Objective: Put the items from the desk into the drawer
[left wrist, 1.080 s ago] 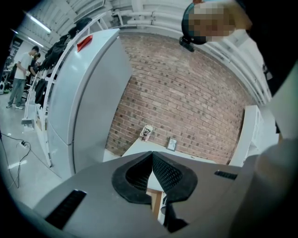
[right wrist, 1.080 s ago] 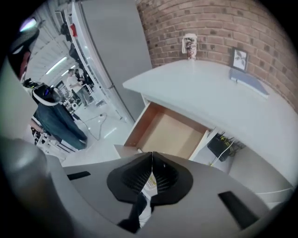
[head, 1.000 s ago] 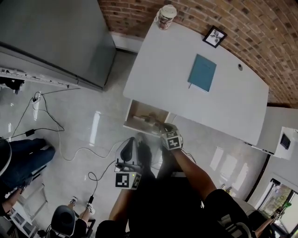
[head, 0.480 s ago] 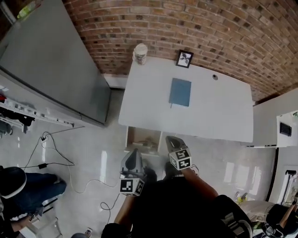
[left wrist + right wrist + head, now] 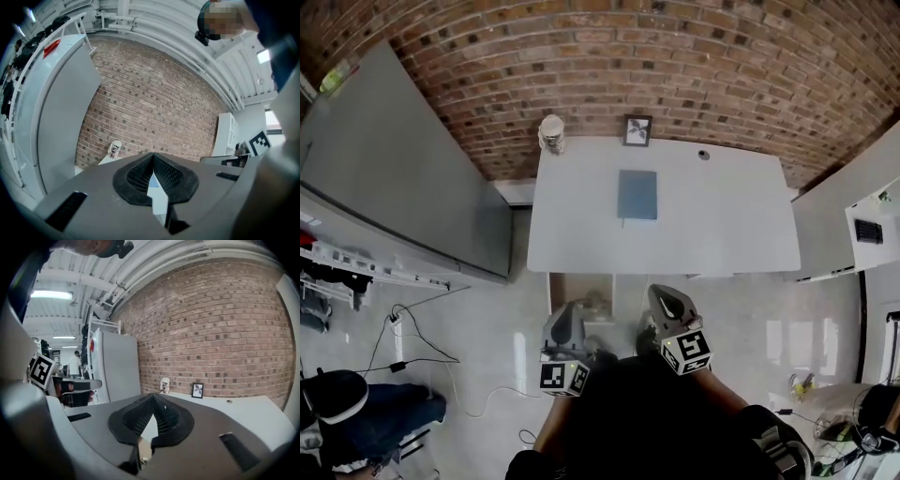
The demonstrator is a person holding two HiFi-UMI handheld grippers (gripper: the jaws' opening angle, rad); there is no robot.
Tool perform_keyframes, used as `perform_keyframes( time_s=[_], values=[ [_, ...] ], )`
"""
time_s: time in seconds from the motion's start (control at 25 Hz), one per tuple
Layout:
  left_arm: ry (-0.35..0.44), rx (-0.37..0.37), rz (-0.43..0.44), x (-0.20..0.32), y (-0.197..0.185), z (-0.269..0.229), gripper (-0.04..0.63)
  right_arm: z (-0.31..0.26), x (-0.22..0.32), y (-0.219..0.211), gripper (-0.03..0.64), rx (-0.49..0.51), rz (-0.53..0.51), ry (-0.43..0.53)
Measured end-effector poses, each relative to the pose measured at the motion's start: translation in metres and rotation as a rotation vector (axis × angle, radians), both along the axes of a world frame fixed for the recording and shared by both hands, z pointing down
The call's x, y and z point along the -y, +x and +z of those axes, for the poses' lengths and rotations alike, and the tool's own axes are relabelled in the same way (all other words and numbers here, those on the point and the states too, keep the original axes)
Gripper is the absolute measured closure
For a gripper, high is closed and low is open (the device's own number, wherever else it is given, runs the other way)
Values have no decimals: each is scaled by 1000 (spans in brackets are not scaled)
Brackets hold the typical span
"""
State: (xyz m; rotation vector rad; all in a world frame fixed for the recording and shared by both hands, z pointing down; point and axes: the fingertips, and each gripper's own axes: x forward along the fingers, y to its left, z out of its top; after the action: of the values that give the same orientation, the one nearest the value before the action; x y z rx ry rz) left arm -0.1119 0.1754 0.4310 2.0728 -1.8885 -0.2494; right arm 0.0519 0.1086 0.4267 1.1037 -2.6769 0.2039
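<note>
Left gripper (image 5: 569, 309): clenched on nothing, low in the middle of the frame and just in front of the drawer.
Right gripper (image 5: 662, 293): also pressed closed and empty, beside the left one and below the desk's front edge.
Drawer (image 5: 579, 286): pulled out under the desk's front left. Something lies inside, but we cannot tell what.
Notebook (image 5: 637, 195): flat at mid-desk, upper centre of the frame. We judge it light and fairly stiff, but it offers no lip to the jaws, so we would slide it to the front edge and pinch the overhanging side.
Cup (image 5: 551, 133): upright at the desk's back left corner. It looks like paper, so probably light and easily crushed, and we would take it round the wall with a gentle squeeze.
Picture frame (image 5: 637, 129): standing at the back edge against the brick wall (image 5: 675, 66). It is likely glazed and fragile, so we would take it by the top rail.
Desk (image 5: 722, 225): white and smooth – we expect things to slide readily on it.
Room: glossy tiled floor (image 5: 487, 319), cables (image 5: 412, 328) at lower left, a grey panel (image 5: 394, 178) at upper left.
</note>
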Motion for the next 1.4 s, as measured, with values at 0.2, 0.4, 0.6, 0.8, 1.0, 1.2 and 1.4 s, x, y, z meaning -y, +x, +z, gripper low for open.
perform_keyframes(
  time_s=[0.2, 0.4, 0.6, 0.8, 1.0, 1.2, 1.4],
  values=[
    [3, 3, 36, 9, 17, 0, 592, -4, -1, 21, 617, 0, 36, 18],
    [8, 6, 66, 19, 30, -3, 592, -6, 12, 37, 480, 15, 89, 29],
    [-6, 13, 75, 23, 38, 0, 592, -3, 22, 52, 426, 6, 122, 18],
    [-19, 27, 82, 37, 48, 4, 592, 3, 35, 66, 420, 1, 131, 8],
    [-21, 42, 65, 52, 70, 2, 592, 11, 49, 86, 420, -2, 108, -8],
    [-25, 51, 37, 76, 99, 0, 592, 17, 74, 108, 420, 10, 73, -17],
    [-37, 59, 11, 97, 128, -2, 592, 23, 98, 129, 420, 10, 34, -23]
  ],
)
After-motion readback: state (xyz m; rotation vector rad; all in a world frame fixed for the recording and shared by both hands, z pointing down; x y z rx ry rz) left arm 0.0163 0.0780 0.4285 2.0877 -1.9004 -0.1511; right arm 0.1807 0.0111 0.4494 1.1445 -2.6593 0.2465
